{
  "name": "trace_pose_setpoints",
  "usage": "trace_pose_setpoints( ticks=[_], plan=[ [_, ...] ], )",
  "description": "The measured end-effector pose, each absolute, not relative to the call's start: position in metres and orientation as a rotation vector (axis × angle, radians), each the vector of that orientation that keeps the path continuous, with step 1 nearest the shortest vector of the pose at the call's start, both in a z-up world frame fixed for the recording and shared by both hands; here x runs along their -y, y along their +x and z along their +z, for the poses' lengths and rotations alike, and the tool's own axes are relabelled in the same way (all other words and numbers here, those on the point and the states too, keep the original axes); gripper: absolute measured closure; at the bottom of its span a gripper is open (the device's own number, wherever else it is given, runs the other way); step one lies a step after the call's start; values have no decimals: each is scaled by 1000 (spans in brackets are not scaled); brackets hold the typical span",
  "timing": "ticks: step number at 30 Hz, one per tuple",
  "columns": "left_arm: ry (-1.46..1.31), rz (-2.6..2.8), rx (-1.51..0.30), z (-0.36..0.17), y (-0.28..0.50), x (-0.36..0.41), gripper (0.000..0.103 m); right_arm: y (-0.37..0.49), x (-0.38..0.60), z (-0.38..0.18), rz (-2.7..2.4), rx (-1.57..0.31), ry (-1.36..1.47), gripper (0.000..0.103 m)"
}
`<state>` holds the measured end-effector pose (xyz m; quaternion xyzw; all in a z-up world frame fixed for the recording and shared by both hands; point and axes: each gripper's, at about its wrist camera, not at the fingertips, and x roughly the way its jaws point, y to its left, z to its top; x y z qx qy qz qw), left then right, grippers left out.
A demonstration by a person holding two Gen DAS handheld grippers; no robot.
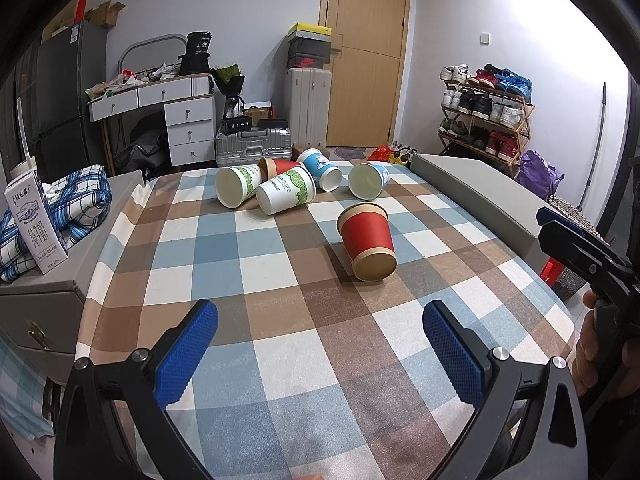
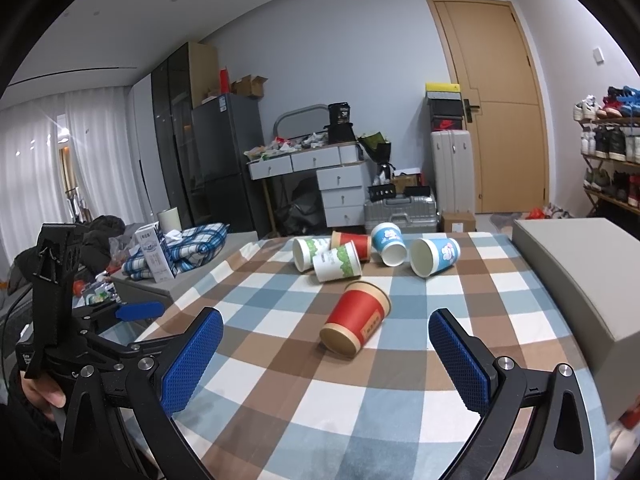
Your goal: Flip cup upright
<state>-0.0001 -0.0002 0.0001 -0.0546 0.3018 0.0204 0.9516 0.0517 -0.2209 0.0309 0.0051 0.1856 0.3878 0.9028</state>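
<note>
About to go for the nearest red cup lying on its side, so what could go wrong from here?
1. The near red cup lies on its side on the checked tablecloth, apart from the rest; a nudge from an open right gripper may roll it.
2. Five more cups lie clustered just behind; overshooting could scatter them.
3. The paper wall may crush if squeezed hard.

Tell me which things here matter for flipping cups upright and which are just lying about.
Job: nearest red cup, lying on its side; five more tipped cups behind; checked tablecloth; both open grippers.
Lying about: milk carton, plaid cloth, grey box.
</note>
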Motion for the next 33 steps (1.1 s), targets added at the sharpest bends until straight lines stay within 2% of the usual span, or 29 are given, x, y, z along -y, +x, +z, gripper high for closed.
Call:
trace_pose_setpoints(
  ticks=[33],
  plan=[
    [-110,40,-613,0,0,1,3,49,223,32,796,-377,17,0]
  ],
)
